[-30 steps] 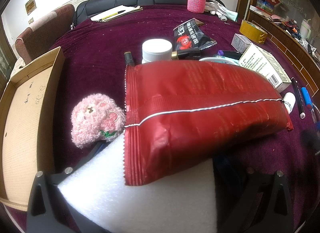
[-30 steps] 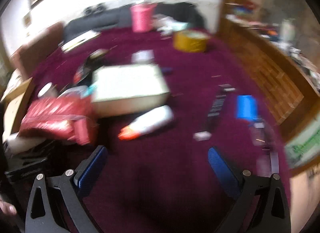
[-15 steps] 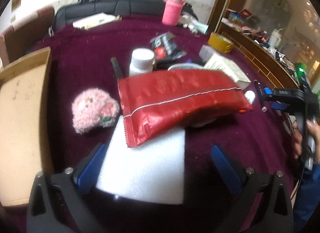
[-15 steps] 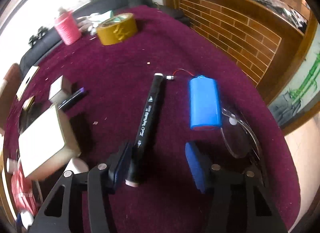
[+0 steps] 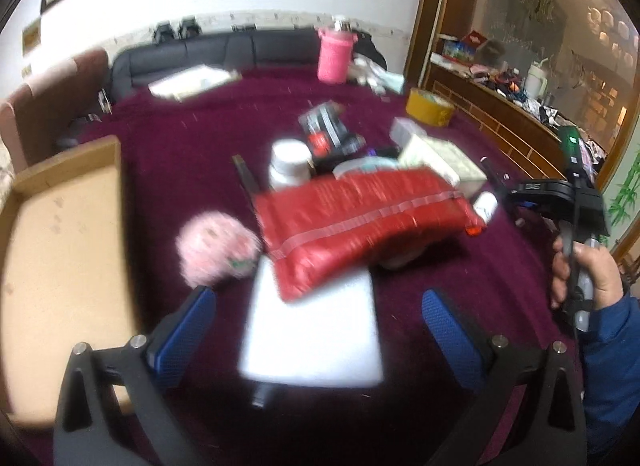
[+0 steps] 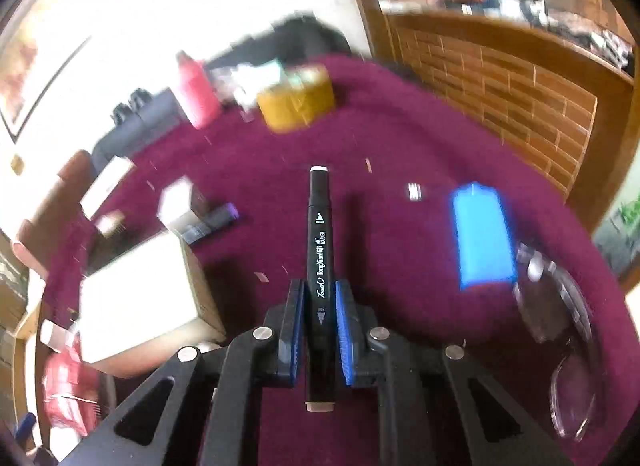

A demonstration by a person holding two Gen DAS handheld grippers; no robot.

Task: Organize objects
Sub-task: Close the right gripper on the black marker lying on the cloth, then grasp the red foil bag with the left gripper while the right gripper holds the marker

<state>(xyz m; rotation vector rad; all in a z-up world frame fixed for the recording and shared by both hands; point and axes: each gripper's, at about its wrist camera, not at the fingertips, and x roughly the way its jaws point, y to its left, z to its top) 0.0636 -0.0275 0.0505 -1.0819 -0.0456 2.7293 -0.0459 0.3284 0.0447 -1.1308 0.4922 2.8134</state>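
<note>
At the far left of the left wrist view, an open cardboard box (image 5: pixel 60 250) is sitting on the maroon worktop (image 5: pixel 180 153), probably waiting as the bin for whatever gets sorted. Just right of it, the left hand-held gripper (image 5: pixel 318 322) is hanging over the clutter with its blue pads wide apart and nothing between them, so it is free for a next pick. Between those pads lies a white foam sheet (image 5: pixel 312 330), with a red snack bag (image 5: pixel 360 221) lying partly across it and a pink plush toy (image 5: pixel 216 250) beside the bag's left end, all loose and unsorted. At the right edge, the person's hand (image 5: pixel 584 270) is gripping the handle of the other tool.

In the right wrist view, a pale carton (image 6: pixel 136 298) is resting at the left. At centre, the right hand-held gripper (image 6: pixel 320 306) is clamping a black art marker (image 6: pixel 320 234) low on its barrel, the pen pointing straight ahead along the fingers, a hold that looks secure for carrying. To the right, a blue battery pack (image 6: pixel 484 234) and clear glasses (image 6: pixel 560 326) are lying untouched.
</note>
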